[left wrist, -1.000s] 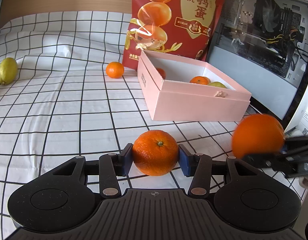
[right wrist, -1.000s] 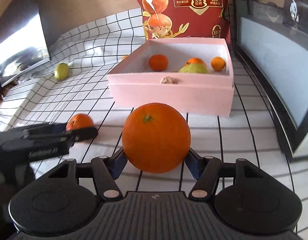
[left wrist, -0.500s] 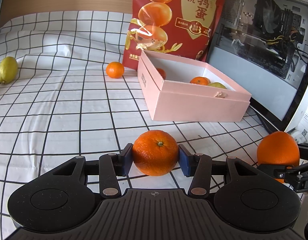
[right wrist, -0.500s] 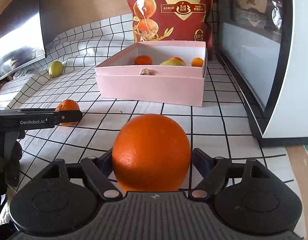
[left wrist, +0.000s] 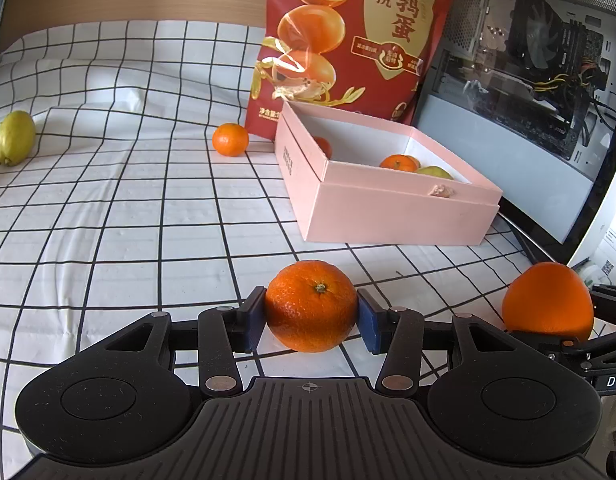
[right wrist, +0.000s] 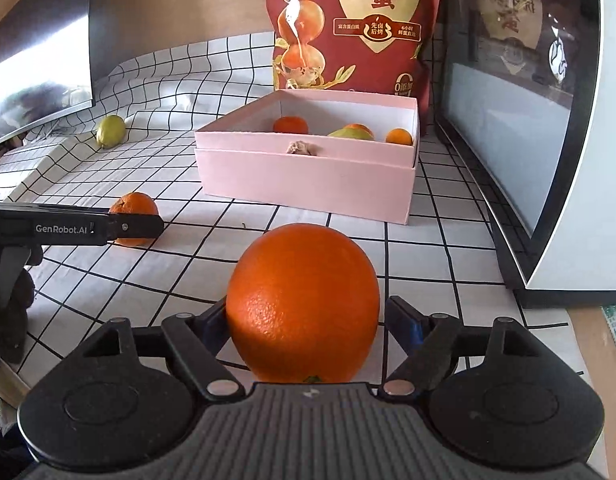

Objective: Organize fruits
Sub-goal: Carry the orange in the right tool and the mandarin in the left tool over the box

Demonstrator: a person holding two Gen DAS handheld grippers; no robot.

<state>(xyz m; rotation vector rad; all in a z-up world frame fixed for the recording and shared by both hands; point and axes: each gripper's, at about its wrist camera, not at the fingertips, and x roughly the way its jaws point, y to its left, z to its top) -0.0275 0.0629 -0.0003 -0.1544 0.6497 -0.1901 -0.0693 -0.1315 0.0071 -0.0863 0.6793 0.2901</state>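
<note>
Lettering (right wrist: 61,229) "GenRobot.AI" on left tool (left wrist: 312,320), mandarin (left wrist: 311,300) clamped; right tool (right wrist: 308,320) just closing, loose around orange (right wrist: 302,292)

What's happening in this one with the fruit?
A person with two handheld grippers is gathering fruit toward the pink box, which already holds a few pieces. The left gripper is shut on a mandarin down at the checked cloth. The right gripper stands open around a large orange; its fingers have just opened, then closed in slightly, not yet gripping. A second mandarin and a yellow-green fruit lie loose farther back.
</note>
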